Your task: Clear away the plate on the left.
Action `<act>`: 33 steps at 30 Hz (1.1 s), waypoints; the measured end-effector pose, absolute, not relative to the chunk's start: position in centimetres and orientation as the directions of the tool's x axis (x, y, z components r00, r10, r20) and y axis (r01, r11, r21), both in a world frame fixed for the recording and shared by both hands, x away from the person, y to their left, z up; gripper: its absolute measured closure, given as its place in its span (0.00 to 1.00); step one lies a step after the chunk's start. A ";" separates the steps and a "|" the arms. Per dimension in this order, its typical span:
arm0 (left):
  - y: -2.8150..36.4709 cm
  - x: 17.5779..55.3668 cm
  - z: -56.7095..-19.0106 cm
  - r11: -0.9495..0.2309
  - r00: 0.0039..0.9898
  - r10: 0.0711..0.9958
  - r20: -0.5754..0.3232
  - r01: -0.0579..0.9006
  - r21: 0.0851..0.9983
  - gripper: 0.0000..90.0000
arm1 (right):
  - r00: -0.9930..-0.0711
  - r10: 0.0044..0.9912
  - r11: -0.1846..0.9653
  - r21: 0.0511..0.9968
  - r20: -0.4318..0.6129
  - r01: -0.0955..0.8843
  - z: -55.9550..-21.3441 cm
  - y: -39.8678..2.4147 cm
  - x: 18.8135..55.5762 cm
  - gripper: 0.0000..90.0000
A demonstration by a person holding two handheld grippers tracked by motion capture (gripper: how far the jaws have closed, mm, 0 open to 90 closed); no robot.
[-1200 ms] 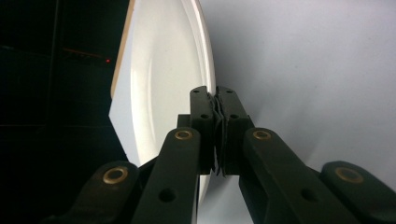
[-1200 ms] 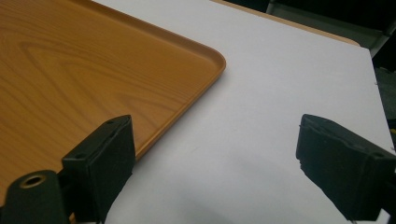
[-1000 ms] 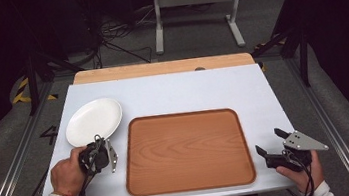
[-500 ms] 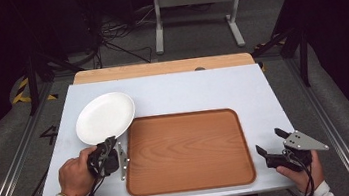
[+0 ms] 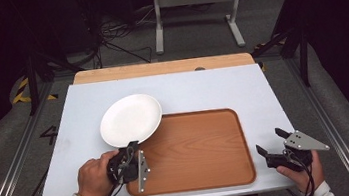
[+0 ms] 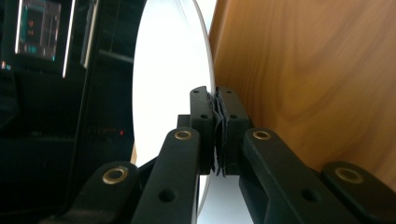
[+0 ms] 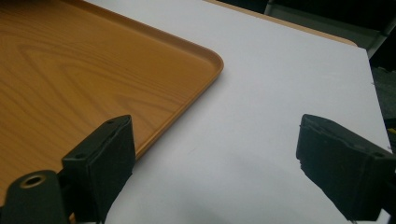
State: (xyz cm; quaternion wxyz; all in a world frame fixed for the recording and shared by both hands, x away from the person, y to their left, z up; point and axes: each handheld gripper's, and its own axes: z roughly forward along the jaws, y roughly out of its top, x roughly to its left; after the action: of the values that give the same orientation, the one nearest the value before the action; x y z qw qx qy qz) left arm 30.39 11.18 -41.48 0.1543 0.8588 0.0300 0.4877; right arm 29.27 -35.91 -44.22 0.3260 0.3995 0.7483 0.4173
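White and round, a shallow ceramic-looking plate (image 5: 131, 119) is pinched by its near rim in the left gripper (image 5: 130, 152), whose two black jaws are clenched on the edge; the left gripper view shows the rim (image 6: 208, 70) squeezed between the frayed pads (image 6: 219, 135) with no gap. The plate extends forward and away from this gripper, tilted, its far right edge overlapping the near-left corner of a rectangular wood-grain orange-brown tray (image 5: 204, 150). The person's left hand (image 5: 94, 177) wraps the gripper's handle just behind the jaws, and the grey three-cornered plate (image 5: 142, 170) on the gripper lies over the tray's left rim.

Off to the right of the tray, the right gripper (image 5: 272, 142) is held in the right hand (image 5: 302, 173) near the front edge of the white tabletop (image 5: 211, 88). Its jaws stand wide apart and released, holding nothing; in the right gripper view the tray's rounded corner (image 7: 212, 60) lies ahead and to the left of the jaws, with bare white table between them.
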 end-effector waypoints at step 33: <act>2.4 27.0 -43.1 -0.891 0.610 -0.017 0.793 -0.369 0.265 0.96 | -0.469 0.869 0.333 0.885 -0.155 0.325 -44.3 -36.0 29.3 0.14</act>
State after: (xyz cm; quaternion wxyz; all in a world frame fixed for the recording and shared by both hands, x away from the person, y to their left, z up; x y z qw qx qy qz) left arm 26.97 2.37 -43.15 0.2056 0.8732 -0.1105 0.4278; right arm 29.27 -36.00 -44.27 0.3260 0.3989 0.7484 0.4177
